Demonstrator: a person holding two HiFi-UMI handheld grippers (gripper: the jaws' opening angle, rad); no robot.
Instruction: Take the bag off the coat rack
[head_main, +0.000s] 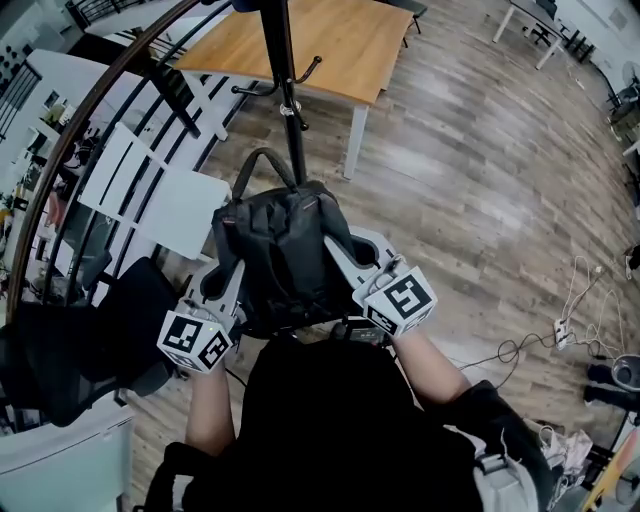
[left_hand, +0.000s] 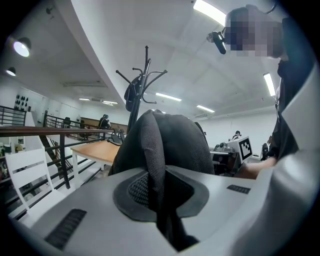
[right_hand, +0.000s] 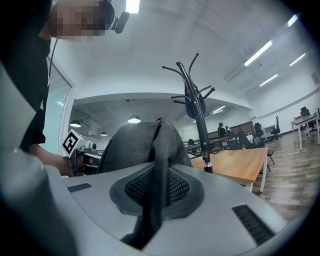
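A black backpack (head_main: 280, 255) hangs between my two grippers, just in front of the coat rack pole (head_main: 288, 90). My left gripper (head_main: 233, 268) is shut on a mesh shoulder strap (left_hand: 152, 165) at the bag's left side. At the bag's right side, my right gripper (head_main: 340, 262) is shut on the other strap (right_hand: 159, 170). The bag's top handle (head_main: 262, 160) stands up free, close beside the pole. The rack's hooks (left_hand: 142, 75) rise above and behind the bag (left_hand: 175, 140), and one hook carries a dark item (right_hand: 194, 105).
A wooden table (head_main: 300, 45) stands behind the rack. White chairs (head_main: 150, 195) and a curved railing (head_main: 90, 110) are at the left, a black office chair (head_main: 80, 345) lower left. Cables (head_main: 560, 320) lie on the wood floor at the right.
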